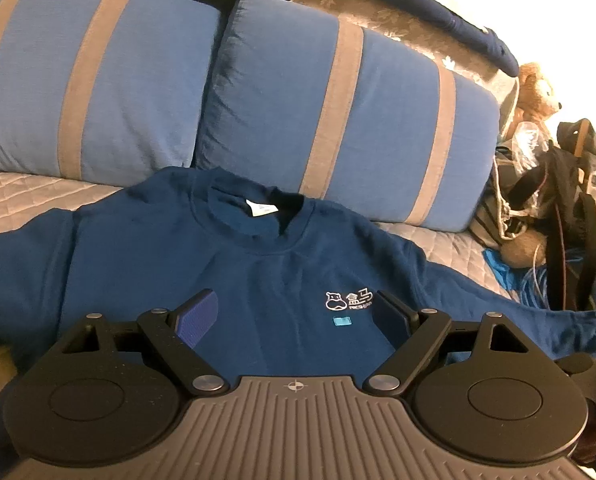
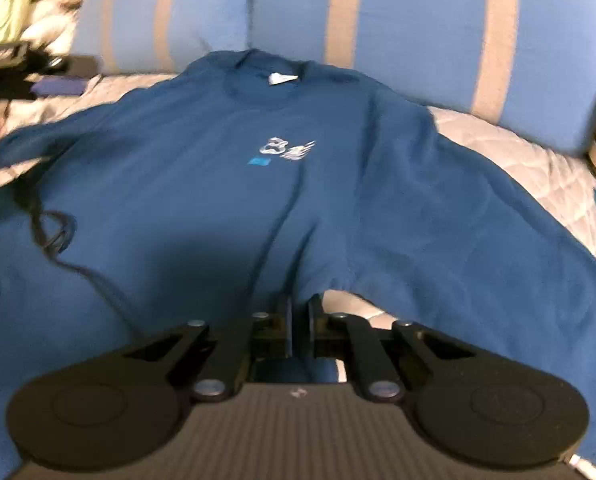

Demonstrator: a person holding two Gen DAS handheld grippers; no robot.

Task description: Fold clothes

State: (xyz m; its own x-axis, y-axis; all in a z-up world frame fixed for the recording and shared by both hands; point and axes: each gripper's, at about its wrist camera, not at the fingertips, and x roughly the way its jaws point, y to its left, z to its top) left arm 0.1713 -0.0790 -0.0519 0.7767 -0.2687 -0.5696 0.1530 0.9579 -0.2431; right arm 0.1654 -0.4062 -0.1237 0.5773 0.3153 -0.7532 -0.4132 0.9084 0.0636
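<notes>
- The navy sweatshirt (image 1: 258, 264) lies face up on the quilted bed cover (image 1: 14, 200), chest logo (image 1: 348, 300) showing, sleeves thrown out to either side. Nothing of it is folded over in these views; it lies spread flat, which suits squaring it up for a fold.
- Its long axis runs straight away from both claws: collar and white neck label (image 2: 282, 79) at the far end, up against the blue striped pillows (image 1: 338, 120), hem at the near end.
- The left claw (image 1: 294, 316) hovers over the chest with its jaws spread wide and nothing between them; the logo sits just ahead of its right-hand pad.
- The right claw (image 2: 298, 320) is clenched at the near hem, and a pinch of sweatshirt cloth seems gathered between its closed fingers, puckering the fabric just ahead. I judge this grip is for tugging the hem straight or lifting it; the blur in this view fits a claw in motion.
- A teddy bear (image 1: 538, 88) and bags (image 1: 558, 200) sit well off to the left claw's right.
</notes>
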